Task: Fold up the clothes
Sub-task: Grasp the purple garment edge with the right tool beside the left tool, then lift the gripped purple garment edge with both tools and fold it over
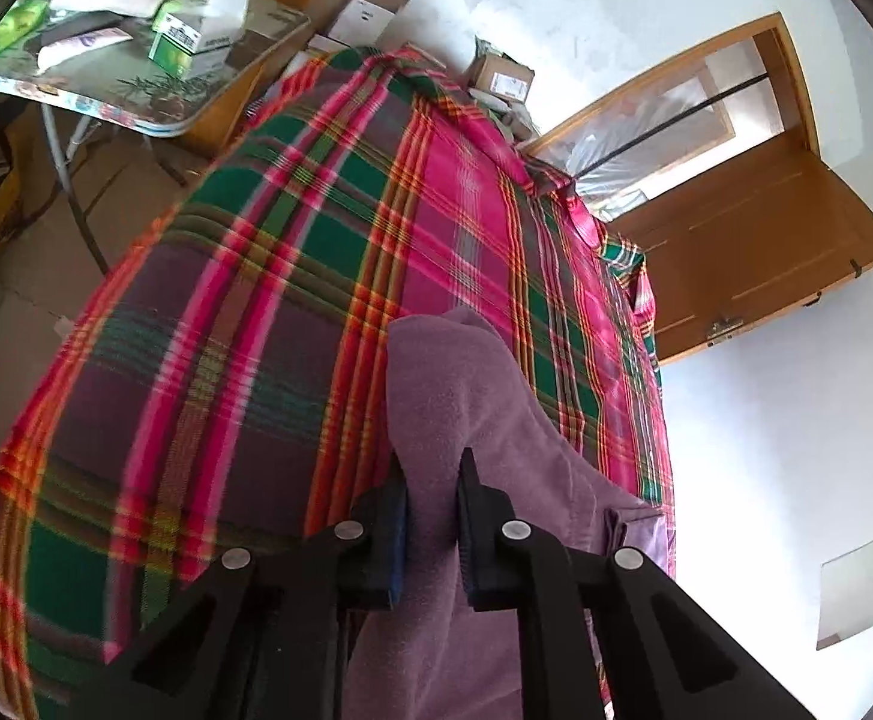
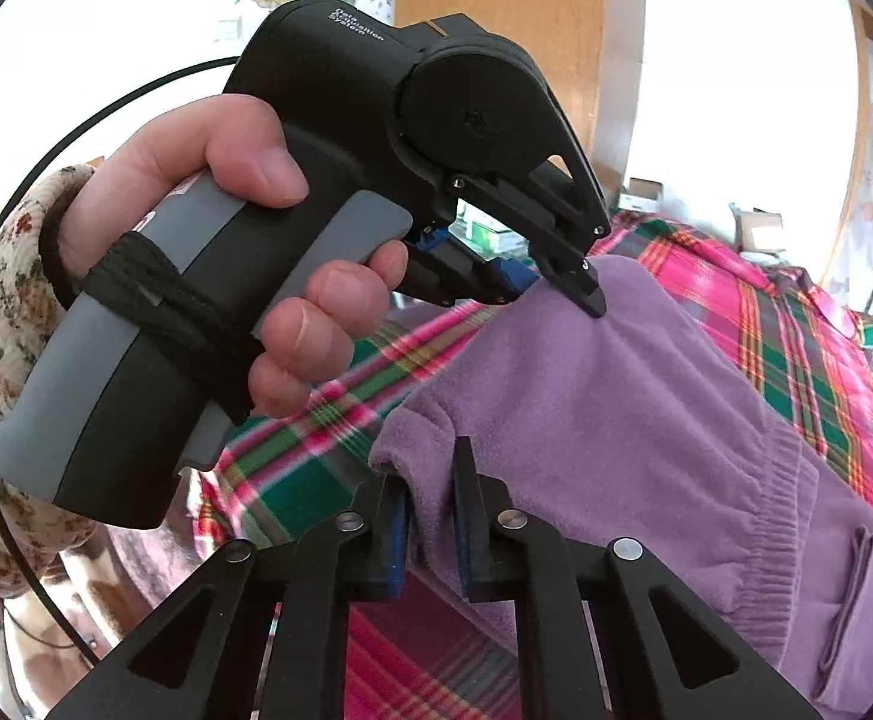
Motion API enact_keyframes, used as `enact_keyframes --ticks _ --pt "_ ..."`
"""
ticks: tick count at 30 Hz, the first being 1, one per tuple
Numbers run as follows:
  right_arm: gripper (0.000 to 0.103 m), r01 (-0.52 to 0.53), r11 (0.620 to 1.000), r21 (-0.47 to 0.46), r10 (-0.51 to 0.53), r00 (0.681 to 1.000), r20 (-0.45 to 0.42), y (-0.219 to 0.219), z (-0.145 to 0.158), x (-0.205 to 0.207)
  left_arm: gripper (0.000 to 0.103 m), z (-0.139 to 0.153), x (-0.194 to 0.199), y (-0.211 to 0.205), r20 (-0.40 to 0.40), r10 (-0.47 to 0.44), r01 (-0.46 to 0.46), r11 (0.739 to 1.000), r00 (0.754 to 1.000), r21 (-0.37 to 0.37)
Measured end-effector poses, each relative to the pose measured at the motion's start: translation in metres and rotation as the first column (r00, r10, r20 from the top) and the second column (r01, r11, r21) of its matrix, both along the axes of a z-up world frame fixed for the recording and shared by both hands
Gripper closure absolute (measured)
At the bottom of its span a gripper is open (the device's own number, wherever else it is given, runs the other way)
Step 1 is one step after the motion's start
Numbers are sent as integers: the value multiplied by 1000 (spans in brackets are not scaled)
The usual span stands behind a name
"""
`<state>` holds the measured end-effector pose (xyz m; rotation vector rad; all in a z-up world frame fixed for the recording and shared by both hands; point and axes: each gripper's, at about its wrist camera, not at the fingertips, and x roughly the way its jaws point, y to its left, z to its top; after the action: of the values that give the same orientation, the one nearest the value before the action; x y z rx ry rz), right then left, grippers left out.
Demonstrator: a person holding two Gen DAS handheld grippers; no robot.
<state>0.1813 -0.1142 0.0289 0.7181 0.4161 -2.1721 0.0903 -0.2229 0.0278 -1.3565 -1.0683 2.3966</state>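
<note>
Two grippers, left gripper (image 1: 433, 516) and right gripper (image 2: 433, 516), each pinch the purple fleece garment (image 2: 646, 396) over the plaid cloth (image 1: 256, 270); keeping the held edge taut and level should help the fold.

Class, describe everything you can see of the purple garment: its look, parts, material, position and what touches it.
The purple garment looks like soft, fuzzy fleece, with a ribbed knit band and a flat seamed piece near its lower end. It lies partly lifted over the plaid cloth. The right gripper pinches one edge; the left gripper clamps another fold, its tip seen pressing the fabric in the right wrist view.
</note>
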Motion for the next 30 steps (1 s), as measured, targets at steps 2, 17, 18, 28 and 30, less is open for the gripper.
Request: enact_keyframes --ticks 2,17,18,28,30 --pt "90 -15 1000 -11 15 1000 -1 -1 3 3 89 2 2 0 4 7 -7 1000 1000 -15" --pt "91 18 982 -186 -15 1000 14 53 41 -17 89 57 11 38 -60 -4 0 997 998 -73" --pt "91 23 980 -198 -21 1000 11 58 45 -16 89 62 11 43 -69 -13 7 997 998 -74" --pt "91 100 953 -287 -115 993 -37 106 75 -7 89 98 -4 92 -112 -87 79 994 990 -78" --pt "91 121 945 -305 -138 990 -35 117 79 -3 89 101 -8 102 -114 -103 96 993 988 -68"
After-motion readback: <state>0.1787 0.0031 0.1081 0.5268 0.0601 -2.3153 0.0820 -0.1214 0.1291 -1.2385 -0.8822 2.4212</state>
